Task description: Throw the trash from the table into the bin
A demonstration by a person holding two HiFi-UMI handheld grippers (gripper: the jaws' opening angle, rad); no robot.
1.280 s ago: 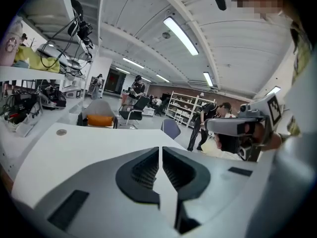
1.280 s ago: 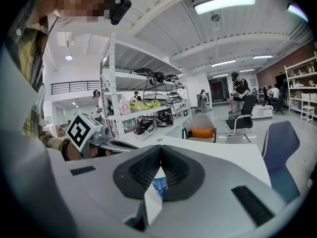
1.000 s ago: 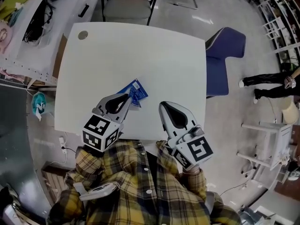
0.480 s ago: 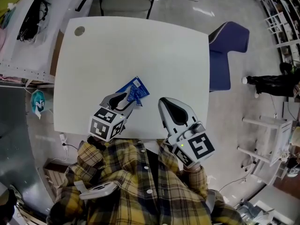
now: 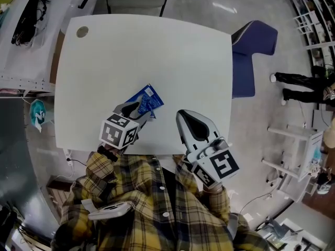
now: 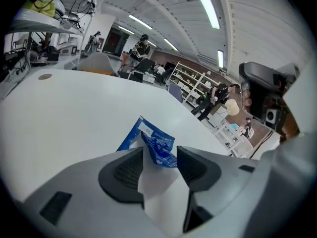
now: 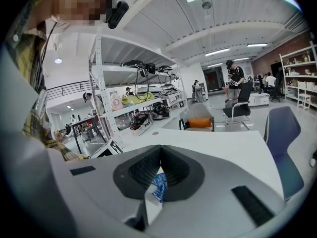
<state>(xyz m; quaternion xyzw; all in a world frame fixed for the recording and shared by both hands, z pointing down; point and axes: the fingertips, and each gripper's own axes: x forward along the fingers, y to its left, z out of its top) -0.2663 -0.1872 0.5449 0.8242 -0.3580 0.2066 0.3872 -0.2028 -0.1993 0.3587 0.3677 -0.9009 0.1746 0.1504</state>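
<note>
Nothing is binned yet: the blue wrapper (image 5: 145, 97) on the desk (image 5: 157, 51) is straddled by the left tool (image 5: 135, 109), just opened wide; the right tool (image 7: 159, 152) is closed, empty.

No words or numbers can be read. The wrapper (image 6: 157, 148) carries white print on blue and a small white label near its top edge, both too small to make out. The left cube (image 5: 119, 132) on the left gripper (image 5: 137, 109) and the right cube (image 5: 219, 167) on the right gripper (image 5: 181, 116) each show black-and-white square marker patterns, not letters
</note>
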